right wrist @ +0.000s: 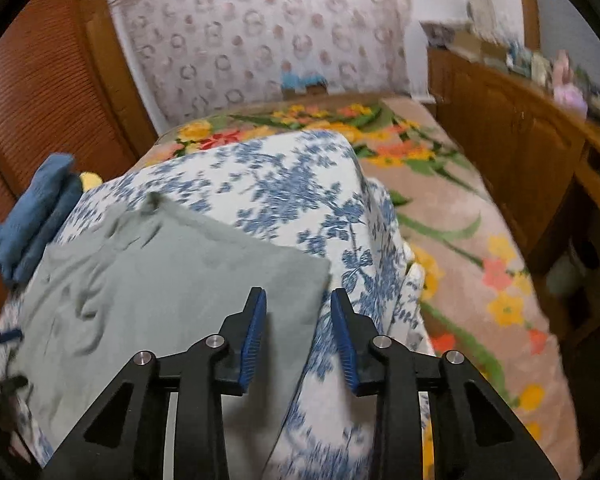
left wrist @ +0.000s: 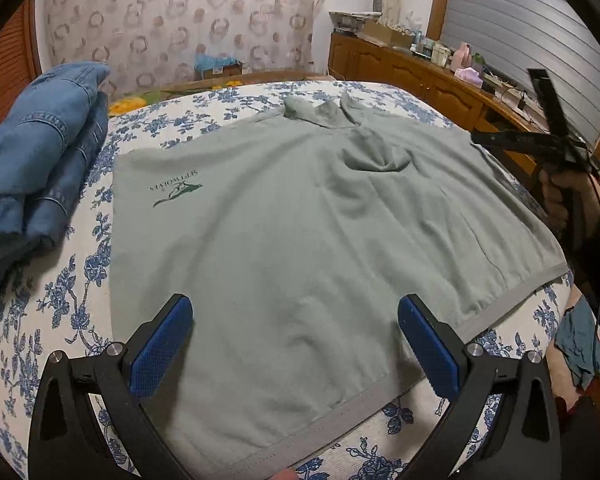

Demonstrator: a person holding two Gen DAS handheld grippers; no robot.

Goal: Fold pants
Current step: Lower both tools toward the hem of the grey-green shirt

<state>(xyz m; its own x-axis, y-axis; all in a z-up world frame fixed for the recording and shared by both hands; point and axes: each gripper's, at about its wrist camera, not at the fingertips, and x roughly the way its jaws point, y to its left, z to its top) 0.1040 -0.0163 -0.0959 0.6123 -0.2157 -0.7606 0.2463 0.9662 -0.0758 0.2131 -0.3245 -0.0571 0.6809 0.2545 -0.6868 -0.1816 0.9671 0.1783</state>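
Left claw [left wrist: 296,344] gapes wide over the grey-green pants [left wrist: 300,220]; right claw [right wrist: 299,332], half-closed on nothing, should take the lower-centre corner squarely.

A bed [left wrist: 228,100] in a blue-flowered sheet carries grey-green pants [left wrist: 300,220] spread flat at its middle, with folded denim [left wrist: 40,160] beside them.
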